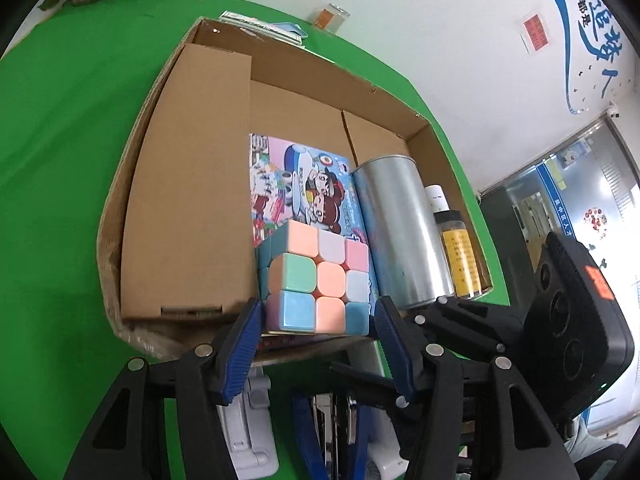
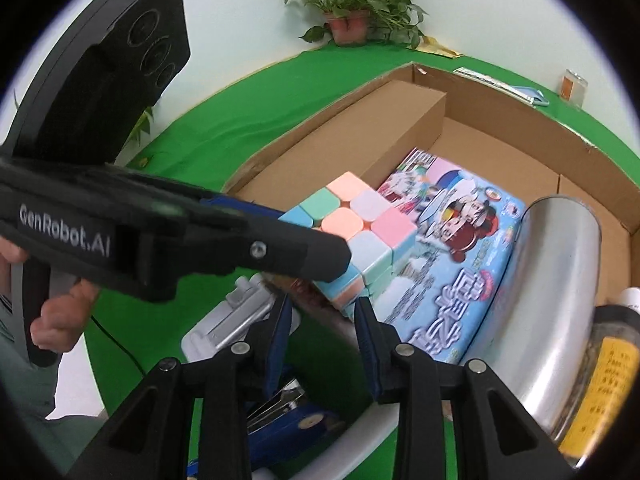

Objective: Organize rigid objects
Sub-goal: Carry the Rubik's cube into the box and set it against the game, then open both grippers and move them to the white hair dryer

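A pastel puzzle cube (image 1: 316, 280) sits on a cartoon-printed flat box (image 1: 298, 184) inside an open cardboard box (image 1: 120, 216). My left gripper (image 1: 318, 312) is shut on the cube, one blue finger on each side. In the right wrist view the cube (image 2: 356, 224) lies just beyond my right gripper (image 2: 322, 312), which is open and holds nothing. The left gripper's body (image 2: 172, 232) crosses that view in front of the cube. A silver can (image 1: 400, 232) lies beside the printed box, with a yellow-labelled bottle (image 1: 460, 256) beside it.
A long brown carton (image 1: 188, 200) fills the box's left side. The box stands on a green table (image 1: 60, 160). A white tray (image 2: 360, 420) with a blue stapler (image 2: 292, 416) lies below my grippers. A potted plant (image 2: 352, 4) and small jar (image 2: 574, 84) stand at the table's far edge.
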`<state>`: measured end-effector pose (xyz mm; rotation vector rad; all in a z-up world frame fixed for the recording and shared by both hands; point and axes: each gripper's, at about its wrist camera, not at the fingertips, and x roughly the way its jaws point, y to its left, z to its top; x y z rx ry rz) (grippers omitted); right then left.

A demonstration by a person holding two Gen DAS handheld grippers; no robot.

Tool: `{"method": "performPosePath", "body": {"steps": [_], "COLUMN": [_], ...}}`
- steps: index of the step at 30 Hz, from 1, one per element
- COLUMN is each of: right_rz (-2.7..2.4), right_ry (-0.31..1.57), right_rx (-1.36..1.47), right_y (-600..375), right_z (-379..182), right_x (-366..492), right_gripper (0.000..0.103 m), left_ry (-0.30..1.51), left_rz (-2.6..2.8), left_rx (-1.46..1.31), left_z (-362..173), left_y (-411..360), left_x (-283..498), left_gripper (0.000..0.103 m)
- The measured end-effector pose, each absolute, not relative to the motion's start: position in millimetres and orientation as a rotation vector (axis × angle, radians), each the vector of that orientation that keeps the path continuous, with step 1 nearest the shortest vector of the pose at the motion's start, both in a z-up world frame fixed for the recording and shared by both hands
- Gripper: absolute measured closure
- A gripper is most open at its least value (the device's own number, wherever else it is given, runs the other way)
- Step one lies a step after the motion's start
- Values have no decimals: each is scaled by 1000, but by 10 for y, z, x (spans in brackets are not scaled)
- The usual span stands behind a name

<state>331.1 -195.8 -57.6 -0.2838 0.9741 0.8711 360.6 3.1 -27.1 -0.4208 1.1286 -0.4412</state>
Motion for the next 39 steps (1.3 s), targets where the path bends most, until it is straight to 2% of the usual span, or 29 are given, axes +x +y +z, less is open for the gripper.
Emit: {"method": "performPosePath", "body": {"steps": [5, 7, 10, 11, 12, 14, 17, 24, 30, 35, 36, 37, 39], "right_rz": [845, 831, 715, 686, 656, 597, 527, 423, 457, 518, 517, 500, 498], "right_ry": [967, 972, 944, 937, 931, 927, 944, 1037, 1070, 1083, 1080, 1078, 1083], "right_rx": [-254, -234, -225, -204, -178, -146, -135, -53, 40, 4, -6, -16, -11], "right_y": [-1991, -2035, -2218, -2290, -2378, -2551, -2711, -2879, -2931, -2806, -2791, -2788, -2810], "right_z": [-556, -549, -492, -472, -452, -440, -474, -797, -919, -986, -1011, -1038, -1080], "right_x": [3254, 3225, 3090, 3037, 2973, 2816, 2585, 2234, 2045, 1894, 1880, 1874, 1876], "right_gripper": [65, 50, 32, 28, 20, 20, 20, 20, 20, 21, 24, 33, 42], "left_ry": [1147, 1129, 1067, 1028, 978, 875, 774, 739, 805, 834, 846, 854, 868], "left_rz": [-433, -422, -391, -379, -360, -286, -193, -165, -176, -179, -178, -180, -189], "left_rx": [-373, -359, -337, -319, -293, -234, -167, -234, -228, -232, -236, -241, -255], "left_z": [-289, -234, -88, -19, 52, 175, 235, 120, 23, 7, 4, 3, 1], "left_y": [-58, -39, 41, 66, 82, 98, 55, -99, -293, -381, -394, -403, -424], "left_x": [3466, 3406, 3254, 3177, 3077, 2847, 2533, 2049, 1921, 1849, 1853, 1861, 1855], "left_gripper": [49, 49, 45, 38, 22, 1, 0, 0, 0, 0, 0, 0, 0]}}
